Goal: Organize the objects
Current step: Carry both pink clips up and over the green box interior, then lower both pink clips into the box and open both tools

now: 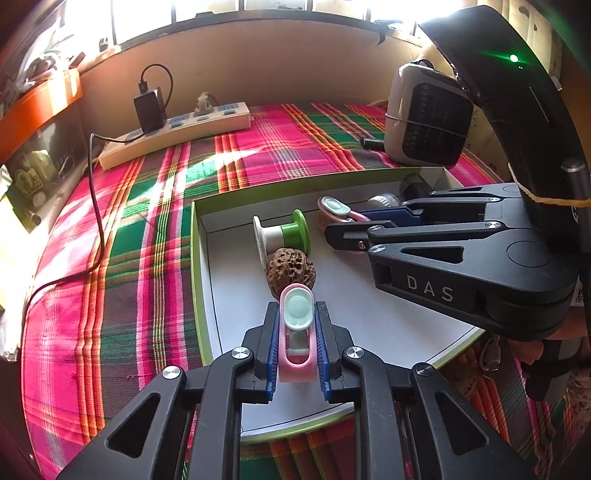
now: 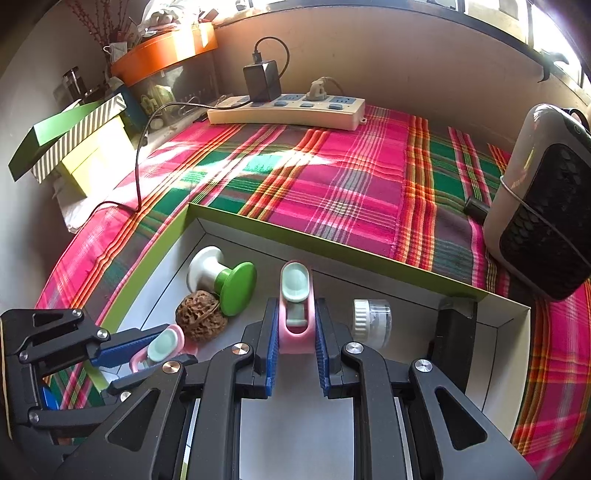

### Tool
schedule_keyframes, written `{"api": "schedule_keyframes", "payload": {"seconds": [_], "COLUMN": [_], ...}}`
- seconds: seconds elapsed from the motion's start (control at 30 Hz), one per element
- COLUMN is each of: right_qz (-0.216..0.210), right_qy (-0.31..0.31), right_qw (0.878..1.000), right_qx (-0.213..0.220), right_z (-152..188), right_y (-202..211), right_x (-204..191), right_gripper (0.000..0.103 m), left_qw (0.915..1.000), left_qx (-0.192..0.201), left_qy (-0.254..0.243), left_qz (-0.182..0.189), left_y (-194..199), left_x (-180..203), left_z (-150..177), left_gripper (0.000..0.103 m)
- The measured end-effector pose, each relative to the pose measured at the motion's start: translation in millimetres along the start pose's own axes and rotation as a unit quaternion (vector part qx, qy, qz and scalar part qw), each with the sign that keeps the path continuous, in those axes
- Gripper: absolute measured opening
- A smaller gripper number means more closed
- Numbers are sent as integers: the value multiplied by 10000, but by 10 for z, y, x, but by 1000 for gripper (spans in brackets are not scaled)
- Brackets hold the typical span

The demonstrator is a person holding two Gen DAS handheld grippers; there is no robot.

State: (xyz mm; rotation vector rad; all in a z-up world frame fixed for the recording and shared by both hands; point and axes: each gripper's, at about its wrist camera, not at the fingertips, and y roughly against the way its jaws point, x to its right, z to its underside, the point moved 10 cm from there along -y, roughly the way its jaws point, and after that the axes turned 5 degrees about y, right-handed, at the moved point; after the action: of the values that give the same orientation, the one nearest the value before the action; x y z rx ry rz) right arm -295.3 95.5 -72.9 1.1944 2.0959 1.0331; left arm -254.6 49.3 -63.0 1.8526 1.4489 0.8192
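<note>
- A home, most likely a lived-in room by a window (image 1: 207,7) with bright daylight coming through.
- A pink-and-green plaid cloth (image 2: 332,177) covers the counter.
- A power strip (image 2: 288,110) with a charger (image 2: 262,85) plugged in sits by the wall.
- A small fan heater (image 2: 543,206) (household sort) and stacked gift boxes (image 2: 74,147) stand nearby.

You have hard daylight pouring through the window (image 1: 207,7), blown out to white, throwing a glaring patch across the plaid cloth (image 1: 221,162), while fisheye bending curves both views and darkens their corners, though the centre stays sharp.
</note>
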Motion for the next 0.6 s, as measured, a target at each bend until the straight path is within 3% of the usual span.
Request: {"api": "schedule_keyframes", "payload": {"seconds": [0.43, 0.6], "right_qz": [115, 140], "right_qy": [-51, -110], "right_qw": [9999, 9998], "right_qx": [-84, -89], "right_z": [6, 8], "right_y": [-20, -17], "right_x": [30, 48], "right_gripper": [18, 22], "left_qw": [10000, 10000], "left_qx": [-4, -3], "left_qy": [-9, -9], "left_qz": [16, 11], "left_y": [-3, -3], "left_x": [9, 18], "left_z": [5, 8], "left_gripper": [19, 25]}}
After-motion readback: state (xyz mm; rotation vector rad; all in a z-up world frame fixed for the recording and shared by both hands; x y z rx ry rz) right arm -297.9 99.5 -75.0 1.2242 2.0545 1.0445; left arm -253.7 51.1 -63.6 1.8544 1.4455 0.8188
